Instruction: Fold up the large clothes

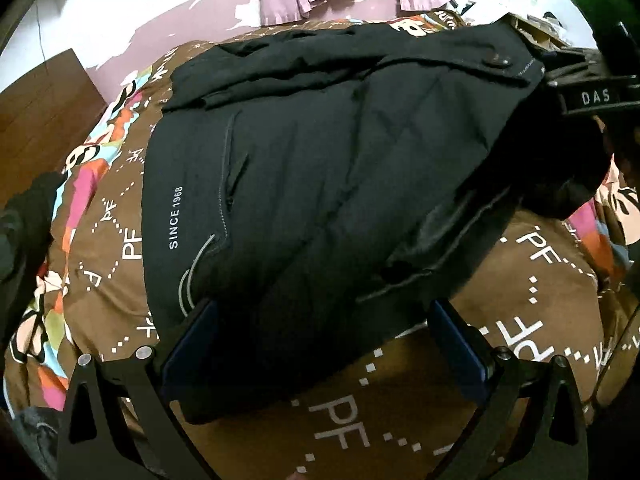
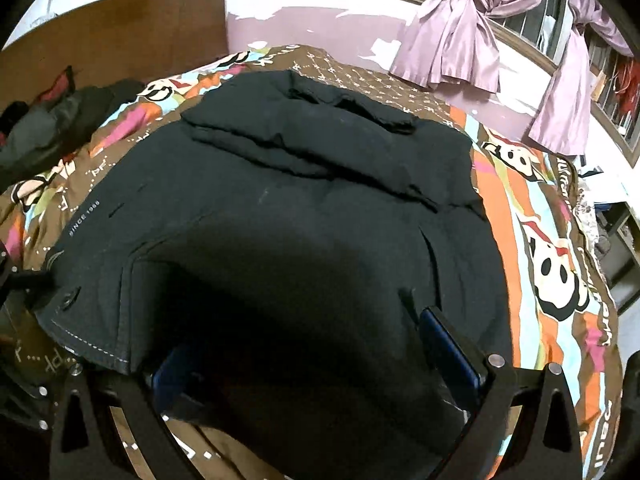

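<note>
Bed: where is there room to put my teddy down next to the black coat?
The bare blanket in front of the coat, between the left claw and the bed's near edge, is free. So is the striped panda strip on the window side. The headboard end is crowded with dark clothes.

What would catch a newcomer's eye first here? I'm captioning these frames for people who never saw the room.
A big black jacket sprawls across the middle of the bed, white "SINCE 1968" lettering on its left edge. Under it lies a loud brown bedspread with "PF" print and panda cartoons; lilac curtains hang knotted at the window behind.
</note>
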`<state>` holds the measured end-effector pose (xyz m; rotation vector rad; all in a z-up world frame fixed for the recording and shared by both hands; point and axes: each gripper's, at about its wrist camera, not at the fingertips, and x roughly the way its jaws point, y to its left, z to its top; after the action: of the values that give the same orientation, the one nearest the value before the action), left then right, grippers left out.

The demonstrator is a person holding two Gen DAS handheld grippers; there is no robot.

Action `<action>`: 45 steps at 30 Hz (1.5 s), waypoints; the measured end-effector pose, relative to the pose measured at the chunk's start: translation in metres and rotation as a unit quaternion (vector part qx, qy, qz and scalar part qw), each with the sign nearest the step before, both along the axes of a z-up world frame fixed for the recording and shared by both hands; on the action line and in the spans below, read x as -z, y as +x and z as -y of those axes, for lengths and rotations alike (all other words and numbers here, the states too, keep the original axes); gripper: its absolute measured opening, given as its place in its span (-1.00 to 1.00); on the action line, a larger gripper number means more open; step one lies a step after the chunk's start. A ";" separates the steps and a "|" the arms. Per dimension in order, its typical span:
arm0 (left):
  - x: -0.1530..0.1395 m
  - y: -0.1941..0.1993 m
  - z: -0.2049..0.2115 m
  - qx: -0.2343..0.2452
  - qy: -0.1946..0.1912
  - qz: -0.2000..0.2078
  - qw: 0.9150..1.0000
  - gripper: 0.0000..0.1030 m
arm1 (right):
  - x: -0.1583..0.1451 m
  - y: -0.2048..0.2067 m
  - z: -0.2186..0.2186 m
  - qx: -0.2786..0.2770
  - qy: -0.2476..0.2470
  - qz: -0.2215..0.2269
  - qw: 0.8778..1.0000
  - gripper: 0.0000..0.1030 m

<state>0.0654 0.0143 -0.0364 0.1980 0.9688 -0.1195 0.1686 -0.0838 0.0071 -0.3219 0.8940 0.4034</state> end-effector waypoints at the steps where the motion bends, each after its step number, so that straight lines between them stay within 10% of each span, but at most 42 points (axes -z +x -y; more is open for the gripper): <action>1: 0.002 0.000 0.002 0.003 0.005 -0.002 1.000 0.97 | 0.002 -0.001 0.000 -0.001 0.000 -0.005 1.000 1.00; 15: 0.027 0.013 -0.009 0.068 0.038 -0.085 0.993 0.97 | 0.032 -0.032 0.013 -0.048 -0.025 -0.112 0.992 1.00; 26: 0.038 0.015 0.001 0.031 0.124 -0.026 0.992 0.94 | 0.048 -0.044 0.015 -0.054 -0.039 -0.143 0.987 1.00; 34: 0.032 0.016 0.007 0.061 0.157 -0.004 0.986 -0.57 | 0.055 -0.055 0.011 -0.067 -0.057 -0.138 0.987 1.00; 41: -0.043 0.035 -0.014 0.032 0.024 0.057 0.998 -0.76 | 0.042 -0.063 0.005 -0.070 -0.053 -0.076 0.993 1.00; 45: -0.083 0.051 -0.012 0.035 0.009 0.103 0.994 -0.76 | 0.052 -0.069 -0.008 -0.068 -0.135 -0.029 0.988 1.00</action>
<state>0.1164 0.0260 0.0463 0.2549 0.7573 -0.1512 0.0999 -0.0754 -0.0447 -0.6249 0.9888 0.4204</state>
